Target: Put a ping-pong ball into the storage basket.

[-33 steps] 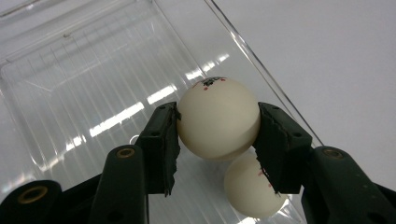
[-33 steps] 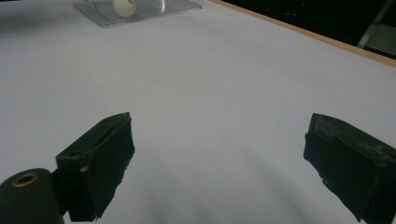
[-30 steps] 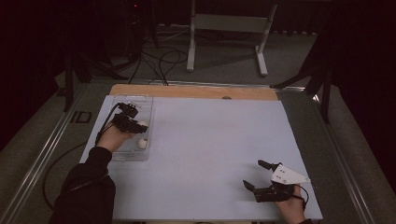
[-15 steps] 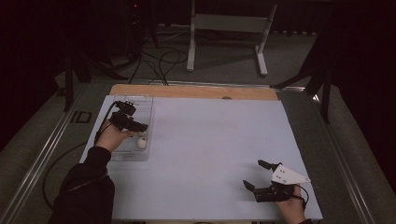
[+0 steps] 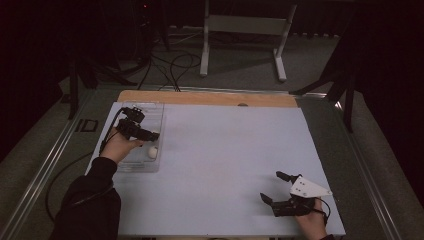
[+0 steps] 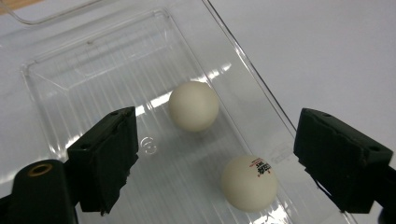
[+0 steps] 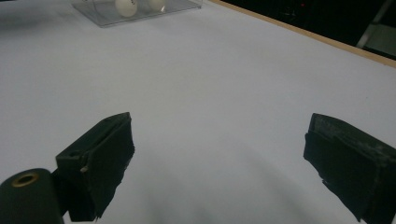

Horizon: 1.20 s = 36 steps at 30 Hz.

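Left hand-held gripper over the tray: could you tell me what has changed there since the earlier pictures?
The left hand-held gripper has just been opening its jaws over the tray; the two balls lie loose in it, neither one gripped. The right hand-held gripper stayed put, open.

Two white balls in a clear tray (image 6: pixel 88 60), far-left on the table. Plain ball (image 6: pixel 193 106) near the tray's middle; printed ball (image 6: pixel 249 183), red-and-black lettering up, nearer its corner. Apart, not touching. Tray flat, ribbed floor.
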Each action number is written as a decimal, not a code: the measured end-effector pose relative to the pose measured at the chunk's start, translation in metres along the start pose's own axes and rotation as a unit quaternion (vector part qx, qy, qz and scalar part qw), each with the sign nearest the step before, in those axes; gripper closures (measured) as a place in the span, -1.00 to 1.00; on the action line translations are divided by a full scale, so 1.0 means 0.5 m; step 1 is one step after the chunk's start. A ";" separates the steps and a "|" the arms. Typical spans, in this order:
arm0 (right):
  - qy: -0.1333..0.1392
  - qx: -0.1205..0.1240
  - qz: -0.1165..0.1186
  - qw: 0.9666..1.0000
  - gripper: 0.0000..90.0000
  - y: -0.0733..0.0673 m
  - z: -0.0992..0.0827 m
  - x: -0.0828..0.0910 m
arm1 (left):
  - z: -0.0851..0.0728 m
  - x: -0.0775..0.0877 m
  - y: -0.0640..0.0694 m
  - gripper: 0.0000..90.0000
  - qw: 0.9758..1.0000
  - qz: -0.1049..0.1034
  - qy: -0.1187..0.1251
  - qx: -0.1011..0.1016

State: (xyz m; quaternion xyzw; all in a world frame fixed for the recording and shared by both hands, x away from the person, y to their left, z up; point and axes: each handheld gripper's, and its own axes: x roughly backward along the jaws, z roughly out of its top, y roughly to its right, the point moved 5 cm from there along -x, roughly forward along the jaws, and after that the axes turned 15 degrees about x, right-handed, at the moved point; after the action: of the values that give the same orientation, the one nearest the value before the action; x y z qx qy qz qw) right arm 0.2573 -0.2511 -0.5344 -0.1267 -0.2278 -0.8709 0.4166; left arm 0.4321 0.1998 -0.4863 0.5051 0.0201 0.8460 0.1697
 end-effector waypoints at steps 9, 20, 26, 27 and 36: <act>0.000 -0.001 0.000 1.000 -0.81 -0.001 0.000 0.000 | 0.004 0.010 0.009 -0.99 1.000 -0.020 0.008 -0.001; -0.002 -0.002 0.002 1.000 -0.81 -0.001 0.000 -0.001 | 0.005 0.020 0.019 -0.99 0.998 -0.056 0.018 -0.009; -0.002 -0.004 0.001 1.000 -0.81 -0.002 0.000 -0.001 | -0.003 0.017 0.036 -0.99 0.996 -0.074 -0.001 -0.048; -0.002 -0.004 0.001 1.000 -0.81 -0.002 0.000 -0.001 | -0.003 0.017 0.036 -0.99 0.996 -0.074 -0.001 -0.048; -0.001 -0.001 -0.002 1.000 -0.81 0.000 0.000 0.000 | -0.001 0.022 0.063 -0.99 0.991 -0.093 0.037 -0.086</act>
State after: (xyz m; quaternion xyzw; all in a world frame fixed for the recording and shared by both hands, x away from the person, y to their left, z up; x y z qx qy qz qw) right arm 0.2573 -0.2514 -0.5343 -0.1271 -0.2277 -0.8719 0.4145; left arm 0.4185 0.1738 -0.4705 0.4534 0.0005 0.8432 0.2890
